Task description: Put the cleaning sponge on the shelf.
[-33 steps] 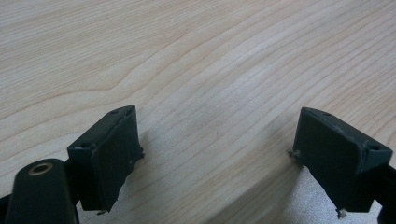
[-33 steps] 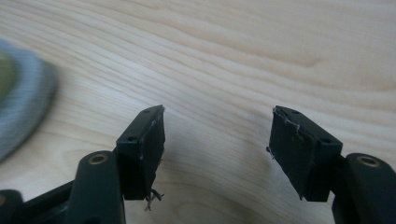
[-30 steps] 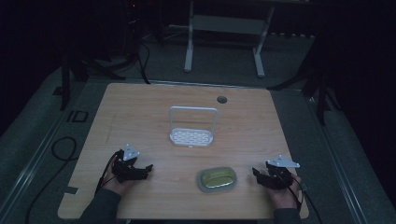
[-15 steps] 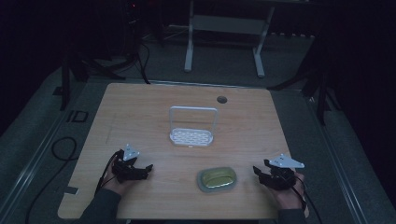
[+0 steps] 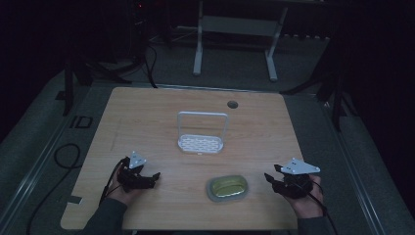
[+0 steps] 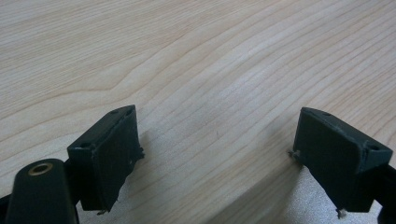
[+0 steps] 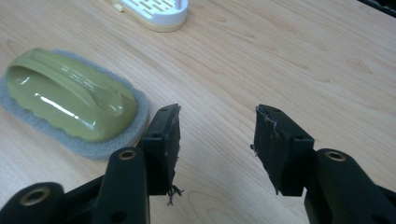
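Note:
A green-handled scrubber on a grey pad (image 5: 227, 187) (image 7: 74, 107) lies near the table's front edge. A white rack with an upright wire frame (image 5: 201, 135) (image 7: 154, 10) stands at mid-table. My right gripper (image 5: 272, 178) (image 7: 217, 140) hovers right of the scrubber, raised off the wood; its jaws have just been closing and stand apart with nothing between them. My left gripper (image 5: 154, 178) (image 6: 217, 154) rests low at the front left, open, its jaws wide over bare wood.
The wooden table (image 5: 147, 117) has a round cable hole (image 5: 232, 104) at its far right. A cable (image 5: 63, 161) trails off the left edge. A metal stand (image 5: 235, 29) sits on the dark floor beyond the table.
My right gripper has lifted off the table and its jaws have narrowed. The left gripper, the scrubber and the rack have stayed put.

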The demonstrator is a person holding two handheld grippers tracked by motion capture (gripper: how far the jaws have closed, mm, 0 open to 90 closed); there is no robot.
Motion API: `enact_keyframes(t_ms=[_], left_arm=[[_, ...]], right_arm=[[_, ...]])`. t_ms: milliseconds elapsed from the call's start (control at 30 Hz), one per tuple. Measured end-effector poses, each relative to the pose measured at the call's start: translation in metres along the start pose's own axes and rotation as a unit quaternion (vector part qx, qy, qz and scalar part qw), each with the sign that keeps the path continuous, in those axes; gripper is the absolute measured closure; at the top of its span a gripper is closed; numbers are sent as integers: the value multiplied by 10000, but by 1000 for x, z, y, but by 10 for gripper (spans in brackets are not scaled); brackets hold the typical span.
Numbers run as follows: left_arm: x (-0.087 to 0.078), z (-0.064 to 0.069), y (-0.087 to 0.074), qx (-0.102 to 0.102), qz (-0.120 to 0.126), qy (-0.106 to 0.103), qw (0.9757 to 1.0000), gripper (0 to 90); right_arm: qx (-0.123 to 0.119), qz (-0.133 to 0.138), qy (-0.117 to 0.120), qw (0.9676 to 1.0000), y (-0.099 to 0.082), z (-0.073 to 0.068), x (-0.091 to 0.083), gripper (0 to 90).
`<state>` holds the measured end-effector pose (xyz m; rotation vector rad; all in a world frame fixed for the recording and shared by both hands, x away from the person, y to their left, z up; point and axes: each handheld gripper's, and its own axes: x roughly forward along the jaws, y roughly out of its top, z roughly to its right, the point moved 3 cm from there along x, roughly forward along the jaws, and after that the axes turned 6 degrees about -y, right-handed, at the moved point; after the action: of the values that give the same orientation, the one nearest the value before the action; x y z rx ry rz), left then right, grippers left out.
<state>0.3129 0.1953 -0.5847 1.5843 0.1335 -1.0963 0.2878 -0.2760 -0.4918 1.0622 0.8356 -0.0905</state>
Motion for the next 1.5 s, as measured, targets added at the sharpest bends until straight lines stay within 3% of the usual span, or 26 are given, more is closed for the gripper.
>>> enact_keyframes(t_ms=[200, 600, 1033, 1500], left_arm=[[0, 0, 0, -1, 0, 0, 10000, 146], [0, 0, 0, -2, 0, -1, 10000, 146], [0, 0, 0, -4, 0, 1, 10000, 147], [0, 0, 0, 15, -3, -12, 10000, 146]], right_arm=[[-314, -123, 98, 9994, 8, 0, -4, 518], [-660, -317, 389, 9966, 22, -4, -1, 526], [-1215, -482, 918, 9872, 41, -12, 6, 511], [-1559, -551, 1204, 9788, 53, -17, 11, 494]])
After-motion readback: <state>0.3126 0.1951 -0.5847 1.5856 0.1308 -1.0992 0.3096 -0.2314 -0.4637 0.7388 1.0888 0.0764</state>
